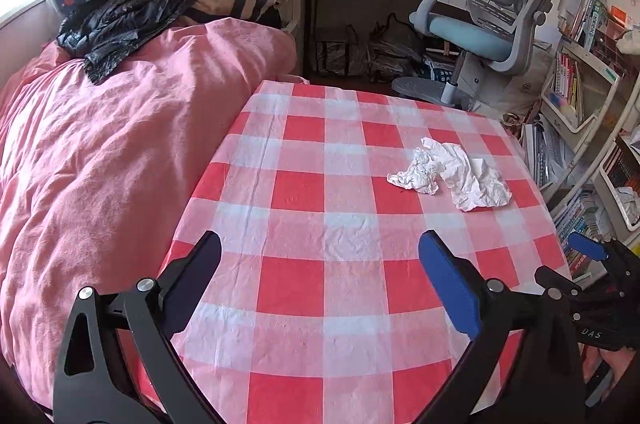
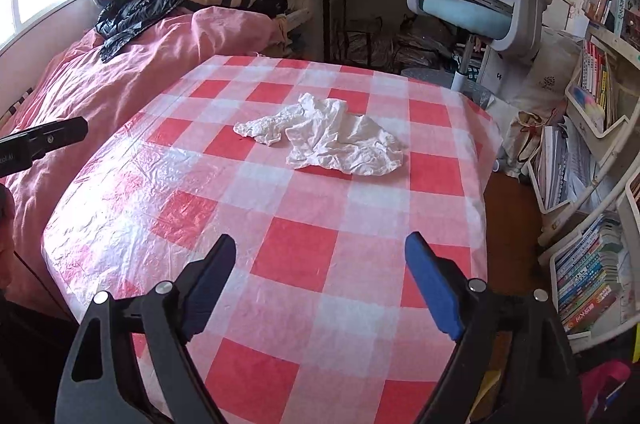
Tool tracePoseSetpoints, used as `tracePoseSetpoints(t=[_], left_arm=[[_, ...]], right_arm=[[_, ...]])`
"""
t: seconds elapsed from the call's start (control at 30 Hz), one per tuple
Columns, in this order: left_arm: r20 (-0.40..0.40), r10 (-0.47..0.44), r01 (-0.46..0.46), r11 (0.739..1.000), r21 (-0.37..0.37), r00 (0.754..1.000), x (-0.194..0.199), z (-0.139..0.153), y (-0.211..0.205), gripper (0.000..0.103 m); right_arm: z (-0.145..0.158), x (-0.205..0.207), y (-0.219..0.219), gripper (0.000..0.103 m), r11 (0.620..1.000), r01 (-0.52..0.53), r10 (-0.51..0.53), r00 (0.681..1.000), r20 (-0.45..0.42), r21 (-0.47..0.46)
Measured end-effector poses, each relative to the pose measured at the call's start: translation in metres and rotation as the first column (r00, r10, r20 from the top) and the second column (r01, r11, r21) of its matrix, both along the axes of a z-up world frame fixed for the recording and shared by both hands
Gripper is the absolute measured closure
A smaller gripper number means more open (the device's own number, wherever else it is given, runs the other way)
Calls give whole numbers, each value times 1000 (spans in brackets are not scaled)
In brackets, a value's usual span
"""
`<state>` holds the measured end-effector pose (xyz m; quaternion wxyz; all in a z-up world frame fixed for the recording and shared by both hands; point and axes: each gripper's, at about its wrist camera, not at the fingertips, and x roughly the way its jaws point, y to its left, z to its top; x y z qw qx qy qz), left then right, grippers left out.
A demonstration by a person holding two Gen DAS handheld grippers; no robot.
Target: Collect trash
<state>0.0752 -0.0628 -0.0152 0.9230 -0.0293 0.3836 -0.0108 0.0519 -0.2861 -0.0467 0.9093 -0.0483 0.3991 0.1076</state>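
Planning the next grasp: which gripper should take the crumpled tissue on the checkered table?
Right, probably. The crumpled tissue lies nearly straight ahead of the open right gripper; from the open left gripper it sits off to the right. Neither holds anything.

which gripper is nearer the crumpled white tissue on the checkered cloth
Right, by a judgement. The right gripper faces the tissue almost straight ahead; the left gripper sits further left, with the tissue off to its right. Both are open, touching nothing.
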Motion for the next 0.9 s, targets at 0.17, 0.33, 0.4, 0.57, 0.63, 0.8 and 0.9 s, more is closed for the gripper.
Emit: tracePoseSetpoints(t=[0.17, 0.33, 0.4, 0.57, 0.63, 0.8, 0.9], left_arm=[[-14, -12, 12, 1000, 11, 1000, 2, -3, -6, 8], [-19, -20, 20, 1000, 18, 1000, 4, -6, -9, 8], [-20, -19, 20, 1000, 18, 1000, 4, -6, -10, 8], [-20, -17, 17, 1000, 17, 1000, 4, -6, -9, 8], [-20, -16, 16, 1000, 14, 1000, 5, -6, -9, 8], [-21, -16, 16, 1000, 13, 1000, 5, -7, -8, 8], [-24, -15, 15, 1000, 9, 1000, 5, -8, -7, 8]], right_arm=[[-2, -1, 3, 17, 1000, -14, 14, 1000, -3, -20], [0, -1, 6, 17, 999, -29, 29, 1000, 7, -34], [1, -2, 6, 17, 999, -30, 30, 999, 14, -33], [2, -2, 5, 17, 999, -26, 27, 999, 21, -32], [1, -1, 6, 17, 999, -25, 26, 999, 22, -34], [1, -1, 8, 17, 999, -25, 26, 999, 22, -44], [0, -1, 9, 17, 999, -26, 27, 999, 23, -46]])
